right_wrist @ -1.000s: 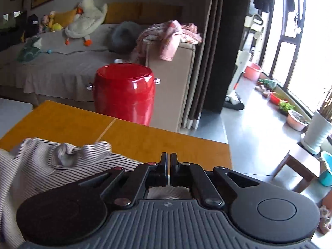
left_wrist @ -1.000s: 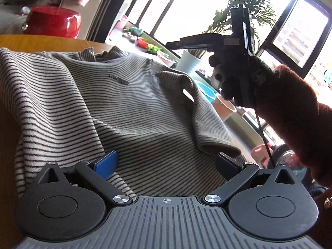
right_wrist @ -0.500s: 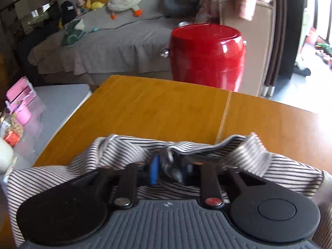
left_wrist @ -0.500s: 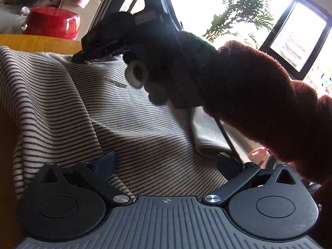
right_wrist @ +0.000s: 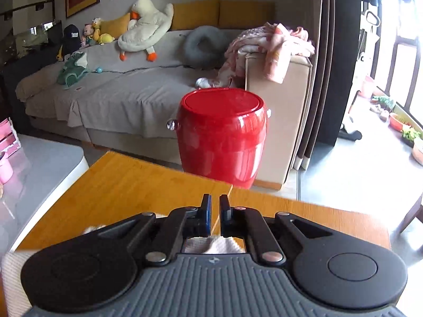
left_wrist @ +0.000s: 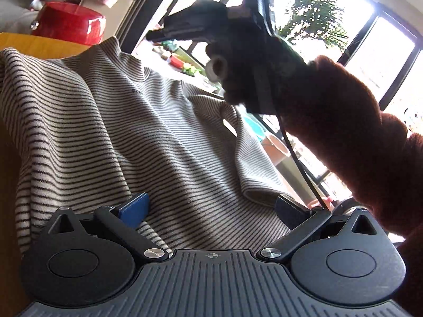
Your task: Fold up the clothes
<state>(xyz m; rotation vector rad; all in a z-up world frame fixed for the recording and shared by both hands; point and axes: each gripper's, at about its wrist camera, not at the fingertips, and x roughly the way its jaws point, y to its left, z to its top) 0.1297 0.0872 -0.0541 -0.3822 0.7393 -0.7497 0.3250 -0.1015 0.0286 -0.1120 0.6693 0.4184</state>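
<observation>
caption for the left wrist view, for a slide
Open left gripper rests over a striped shirt on the wooden table, right gripper raised above the collar.

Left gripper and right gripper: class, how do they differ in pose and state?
The left gripper has jaws spread wide; the right gripper has jaws nearly closed, gripping nothing. The left sits low over the striped sweater; the right is above it. Both are black.
</observation>
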